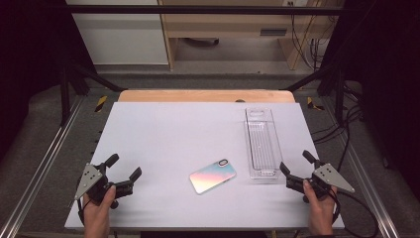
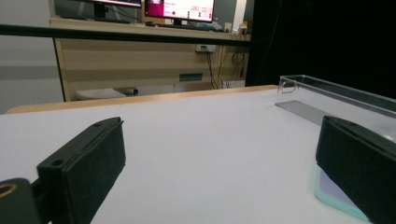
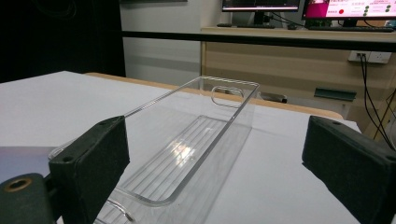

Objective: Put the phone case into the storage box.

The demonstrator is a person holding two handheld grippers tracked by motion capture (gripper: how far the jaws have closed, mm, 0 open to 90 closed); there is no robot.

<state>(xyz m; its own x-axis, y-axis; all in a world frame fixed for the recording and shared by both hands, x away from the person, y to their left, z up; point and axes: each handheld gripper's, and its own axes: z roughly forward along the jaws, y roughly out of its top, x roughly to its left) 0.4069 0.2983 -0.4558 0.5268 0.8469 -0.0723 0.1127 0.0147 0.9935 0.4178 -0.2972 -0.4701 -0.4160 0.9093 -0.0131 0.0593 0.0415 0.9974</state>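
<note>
Holding my left tool and right tool wide and empty, I see the phone at six o'clock on the surface, the clear tray at three.

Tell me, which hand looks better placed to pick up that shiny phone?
Probably the right. The right gripper sits open, nearer the phone, beside the clear tray. The left gripper, also open, is farther away.
</note>
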